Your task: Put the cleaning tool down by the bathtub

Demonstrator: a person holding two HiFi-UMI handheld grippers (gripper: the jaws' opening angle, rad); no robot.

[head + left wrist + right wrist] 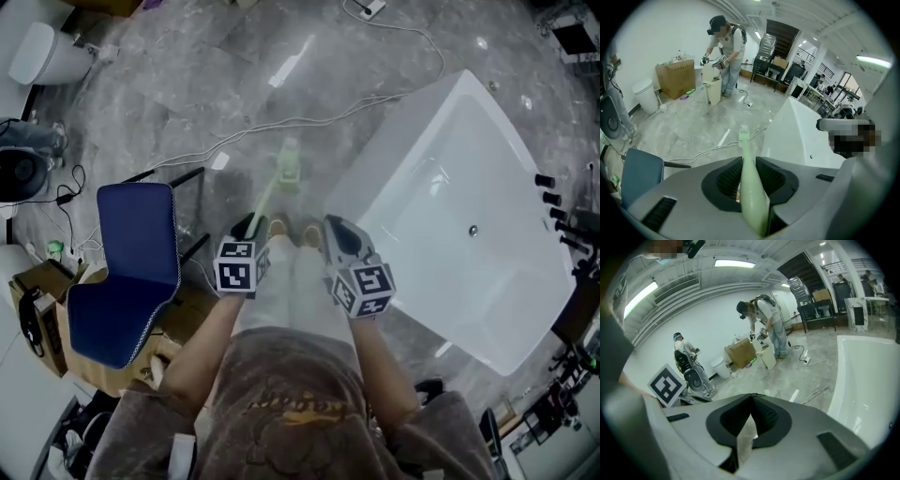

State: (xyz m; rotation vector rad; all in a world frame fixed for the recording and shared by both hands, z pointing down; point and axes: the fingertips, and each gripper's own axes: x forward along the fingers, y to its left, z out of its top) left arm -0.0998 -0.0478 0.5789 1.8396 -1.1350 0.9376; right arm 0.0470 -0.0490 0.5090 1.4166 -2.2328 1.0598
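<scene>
The cleaning tool (pixel 281 173) is a pale green long-handled brush. In the head view it slants from my left gripper (pixel 249 228) down to its brush head near the floor, just left of the white bathtub (pixel 487 216). In the left gripper view the handle (pixel 751 183) lies pinched between the dark pads, and the small brush head points toward the floor beside the bathtub (pixel 797 136). My left gripper (pixel 749 176) is shut on the handle. My right gripper (pixel 335 230) hangs beside the left one. Its pads (pixel 761 416) meet at the tips with nothing between them.
A blue chair (pixel 131 272) stands at my left, with cardboard boxes under it. White cables (pixel 281 127) trail across the grey marble floor. Black tap fittings (pixel 553 202) sit on the tub's far rim. A person (pixel 724 56) works by a box at the far wall.
</scene>
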